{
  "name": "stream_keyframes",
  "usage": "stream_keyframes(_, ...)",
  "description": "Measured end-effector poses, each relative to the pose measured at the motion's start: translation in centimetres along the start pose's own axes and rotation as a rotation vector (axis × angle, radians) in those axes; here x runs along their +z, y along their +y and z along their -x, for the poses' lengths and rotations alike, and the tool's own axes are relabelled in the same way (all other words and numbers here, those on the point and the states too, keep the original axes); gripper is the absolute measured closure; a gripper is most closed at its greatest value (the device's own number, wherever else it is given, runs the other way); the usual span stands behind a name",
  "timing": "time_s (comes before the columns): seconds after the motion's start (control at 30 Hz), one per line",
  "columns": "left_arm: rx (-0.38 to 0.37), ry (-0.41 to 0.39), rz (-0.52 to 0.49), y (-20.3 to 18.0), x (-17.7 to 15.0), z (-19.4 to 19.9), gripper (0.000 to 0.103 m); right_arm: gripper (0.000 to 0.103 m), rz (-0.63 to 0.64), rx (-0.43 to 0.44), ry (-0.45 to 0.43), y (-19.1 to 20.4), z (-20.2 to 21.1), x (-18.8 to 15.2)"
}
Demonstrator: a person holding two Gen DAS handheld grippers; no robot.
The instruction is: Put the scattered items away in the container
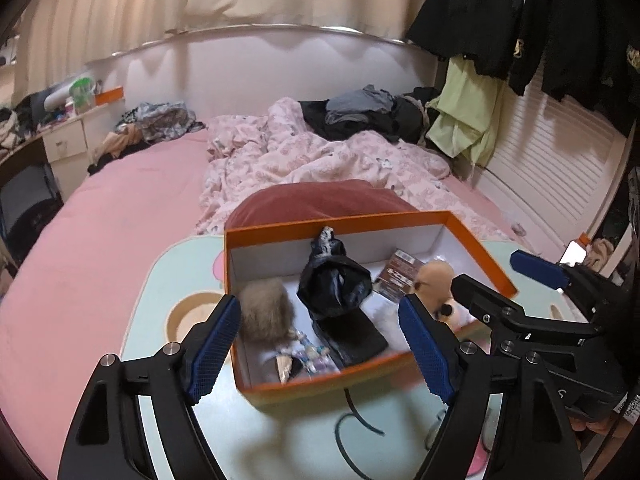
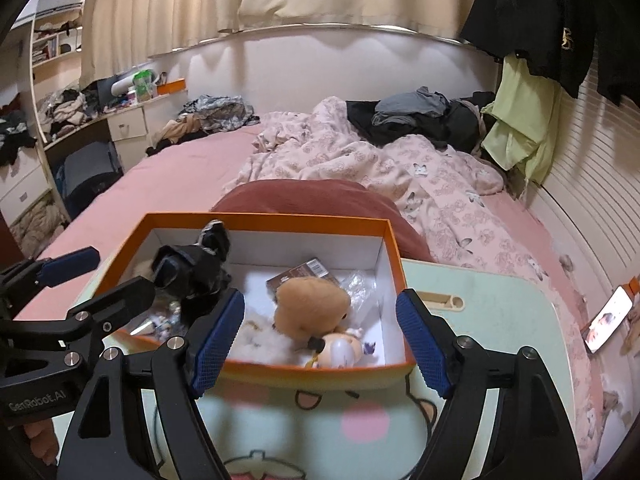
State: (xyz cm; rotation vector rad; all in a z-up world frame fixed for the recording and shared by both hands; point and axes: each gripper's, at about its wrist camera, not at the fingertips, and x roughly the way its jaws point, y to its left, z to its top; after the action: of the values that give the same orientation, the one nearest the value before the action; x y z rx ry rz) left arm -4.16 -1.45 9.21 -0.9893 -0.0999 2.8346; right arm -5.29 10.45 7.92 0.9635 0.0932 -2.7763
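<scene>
An orange box (image 1: 320,382) with a white inside stands on a pale green lap table (image 1: 168,280); it also shows in the right wrist view (image 2: 394,256). Inside lie a black plastic bag (image 1: 334,284), a grey fur ball (image 1: 264,310), a tan plush toy (image 2: 310,304), a small doll head (image 2: 340,350), a brown packet (image 2: 300,274) and small trinkets (image 1: 308,354). My left gripper (image 1: 320,346) is open and empty above the box's near edge. My right gripper (image 2: 320,338) is open and empty above the box's near wall. A black cord (image 1: 352,424) lies on the table.
The table sits on a pink bed (image 1: 100,216) with a rumpled quilt (image 2: 380,172) and a red cushion (image 2: 320,200) behind the box. A lit phone (image 2: 608,318) lies at the right. Clothes hang at the right; a cluttered desk (image 2: 120,116) stands at the left.
</scene>
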Motion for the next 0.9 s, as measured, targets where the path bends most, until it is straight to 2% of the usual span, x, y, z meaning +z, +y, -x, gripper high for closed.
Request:
stream_keyframes(0.17,-0.012,0.029,0.008,-0.4,-3.0,1.3,0.010,0.025,-0.055,0.055,0.035,-0.5,1.6,-2.8)
stream_keyframes(0.33,0.003,0.092,0.016,-1.3,-7.2,0.7,0.010,0.025,-0.126,0.031,0.121,-1.2,1.5,-7.1)
stream_keyframes(0.43,0.042,0.101,-0.030,-2.2,-8.7,0.3,0.010,0.025,-0.142,-0.008,0.143,-1.6,1.1,-9.2)
stream_keyframes(0.53,0.084,0.114,-0.057,-2.4,-9.4,-0.5,0.009,0.024,-0.141,-0.032,0.172,-1.8,0.5,-9.9)
stream_keyframes(0.6,0.107,0.152,-0.047,-2.1,-9.8,-1.3,0.008,0.024,-0.128,-0.064,0.172,-1.7,0.6,-9.9)
stream_keyframes(0.7,0.123,0.168,-0.047,-1.9,-9.9,-1.7,0.001,0.019,-0.114,-0.126,0.167,-1.6,0.5,-10.1)
stream_keyframes(0.9,0.136,0.160,-0.036,-1.8,-10.4,-1.4,0.001,0.011,-0.125,-0.132,0.176,-2.1,0.5,-10.2)
